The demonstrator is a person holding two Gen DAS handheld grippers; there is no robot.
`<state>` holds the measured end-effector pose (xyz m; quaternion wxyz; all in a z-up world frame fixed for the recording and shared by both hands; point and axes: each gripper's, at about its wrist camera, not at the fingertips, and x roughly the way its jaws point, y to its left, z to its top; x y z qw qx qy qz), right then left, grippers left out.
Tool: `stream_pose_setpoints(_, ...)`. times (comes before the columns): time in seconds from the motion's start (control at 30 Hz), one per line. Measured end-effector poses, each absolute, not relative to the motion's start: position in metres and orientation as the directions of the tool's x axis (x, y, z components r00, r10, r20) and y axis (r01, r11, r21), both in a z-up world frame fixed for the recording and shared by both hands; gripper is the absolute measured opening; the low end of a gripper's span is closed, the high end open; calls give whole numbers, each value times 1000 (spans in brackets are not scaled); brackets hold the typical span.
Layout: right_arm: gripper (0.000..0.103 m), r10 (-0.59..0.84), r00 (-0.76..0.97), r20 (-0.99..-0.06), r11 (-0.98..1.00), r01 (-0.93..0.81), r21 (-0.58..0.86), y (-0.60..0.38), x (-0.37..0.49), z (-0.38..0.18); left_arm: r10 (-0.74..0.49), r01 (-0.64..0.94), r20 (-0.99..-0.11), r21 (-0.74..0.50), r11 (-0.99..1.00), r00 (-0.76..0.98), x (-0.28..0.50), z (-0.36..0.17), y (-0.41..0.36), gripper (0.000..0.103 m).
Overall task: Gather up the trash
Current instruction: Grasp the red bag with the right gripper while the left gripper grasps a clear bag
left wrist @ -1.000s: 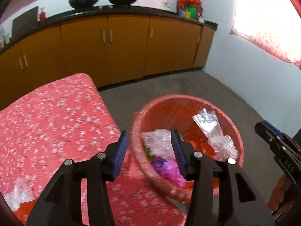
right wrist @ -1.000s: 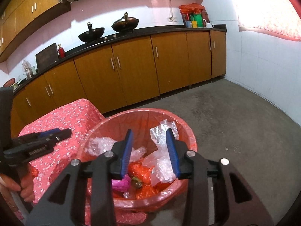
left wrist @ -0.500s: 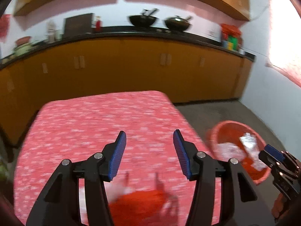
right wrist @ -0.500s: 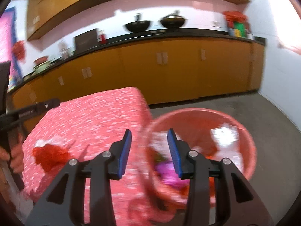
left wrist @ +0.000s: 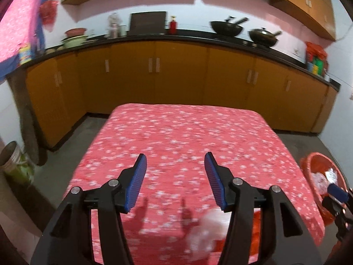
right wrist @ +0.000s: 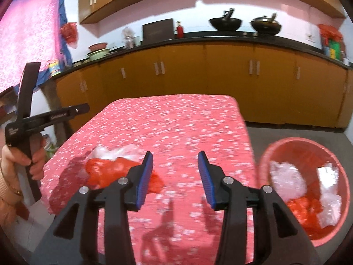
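A table with a red flowered cloth point(left wrist: 183, 137) point(right wrist: 176, 123) stands in front of me. On its near part lie a clear plastic wrapper point(right wrist: 114, 152) point(left wrist: 207, 231) and a red plastic bag point(right wrist: 110, 172) point(left wrist: 257, 225), touching each other. My left gripper point(left wrist: 174, 183) is open and empty above the table, with the trash below and right of it. My right gripper point(right wrist: 174, 178) is open and empty above the table, with the trash just to its left. A red bin point(right wrist: 308, 187) point(left wrist: 320, 176) with clear and red plastic in it stands on the floor right of the table.
Orange cabinets point(left wrist: 176, 77) with a black counter run along the far wall, with two woks point(left wrist: 227, 27) on top. A jar point(left wrist: 15, 163) stands on the floor at the left. Grey floor surrounds the table.
Both grippers have swung left from over the bin to over the table. The bin now sits at the right edge of both views. Both stay open and empty.
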<state>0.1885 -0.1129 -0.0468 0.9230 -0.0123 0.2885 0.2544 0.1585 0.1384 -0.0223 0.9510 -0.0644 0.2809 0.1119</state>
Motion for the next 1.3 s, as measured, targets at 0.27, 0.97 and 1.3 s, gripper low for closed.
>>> stream_pose_setpoints(0.27,46,521,631,-576,822,-551,140,-63,187,-61,249,-337,-551,-61,940,797,151,-29,180,56)
stream_pose_setpoints(0.97,14,452,631,-630,845,-529,77,-45,202,-82,202,-306,-585,-83,948,786,156,-47,193,56)
stream_pose_setpoints(1.3,13,306,737,-603,934,-356,40,-100,219,-71,80,-182,-604,-109,977,793,162,-55,154,59)
